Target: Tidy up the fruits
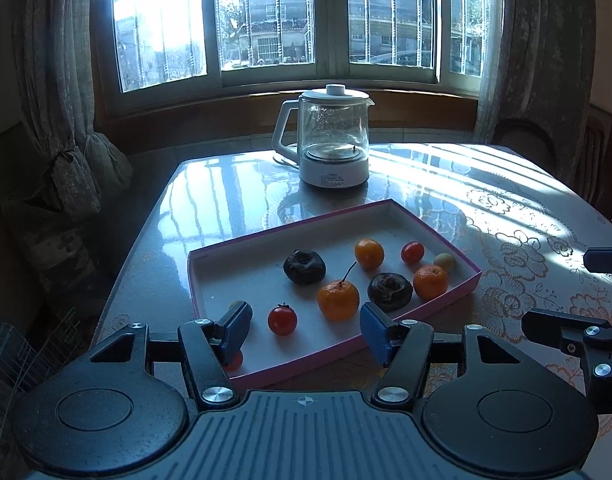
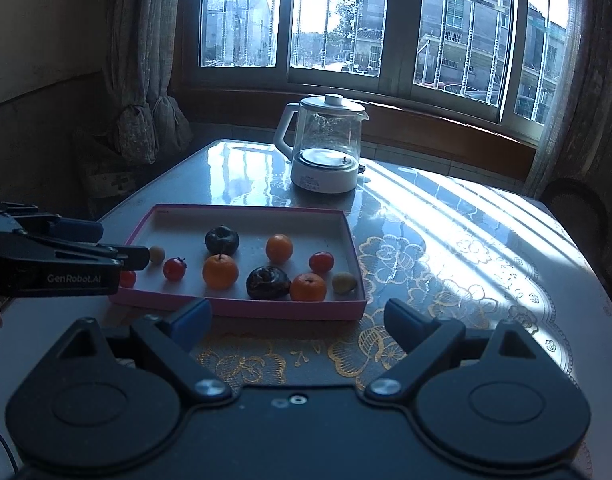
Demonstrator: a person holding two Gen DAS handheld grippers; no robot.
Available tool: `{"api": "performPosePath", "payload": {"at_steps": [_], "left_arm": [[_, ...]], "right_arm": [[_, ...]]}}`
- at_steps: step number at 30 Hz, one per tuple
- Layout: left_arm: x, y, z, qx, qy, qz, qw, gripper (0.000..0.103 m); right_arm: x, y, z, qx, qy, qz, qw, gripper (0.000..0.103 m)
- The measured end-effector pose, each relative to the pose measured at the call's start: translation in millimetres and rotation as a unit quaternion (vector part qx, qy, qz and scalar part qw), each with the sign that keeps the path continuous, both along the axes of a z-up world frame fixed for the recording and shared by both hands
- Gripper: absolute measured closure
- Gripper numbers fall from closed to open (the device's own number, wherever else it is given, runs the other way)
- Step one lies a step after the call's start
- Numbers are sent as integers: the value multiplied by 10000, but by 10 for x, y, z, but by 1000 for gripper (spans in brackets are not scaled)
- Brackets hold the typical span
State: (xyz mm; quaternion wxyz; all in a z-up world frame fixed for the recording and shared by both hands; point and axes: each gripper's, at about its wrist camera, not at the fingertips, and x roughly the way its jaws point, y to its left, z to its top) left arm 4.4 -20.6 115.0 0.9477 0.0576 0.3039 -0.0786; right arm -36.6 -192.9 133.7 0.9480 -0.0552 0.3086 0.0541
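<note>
Reading "GenRobot.AI" on left tongs (image 2: 139, 258), jaws apart over tray (image 2: 241, 307).

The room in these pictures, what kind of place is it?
Most likely a home dining room: a table with a floral lace cover, a glass electric kettle on it, and curtains beside a barred window facing apartment buildings.

The lace-patterned worktop (image 2: 446, 240) is glossy and mirror-smooth; the pink-edged cardboard tray (image 2: 241, 307) looks matt; the white-based kettle (image 2: 326, 148) is clear glass.
</note>
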Motion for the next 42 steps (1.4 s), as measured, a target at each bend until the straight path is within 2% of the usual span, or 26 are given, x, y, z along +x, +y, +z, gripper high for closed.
{"api": "performPosePath", "payload": {"at_steps": [4,24,26,27,28,42], "left_arm": [[-4,0,5,1,-17,4,10000,20],[21,10,10,32,42,42,10000,19],[28,5,8,20,103,29,9999,13],[25,7,7,25,97,50,9999,5],[19,4,7,73,57,100,9999,2],[50,-27,8,84,210,18,9997,0]], "right_arm": [[-5,-12,8,40,-3,4,10000,10],[-27,-30,23,99,-17,-10,9999,10],[-26,-29,23,99,-20,-6,9999,10],[-25,-28,24,95,-22,-7,10000,10],[-26,-31,23,95,-20,-7,10000,10],[-34,-24,8,113,-20,-2,9999,10]]}}
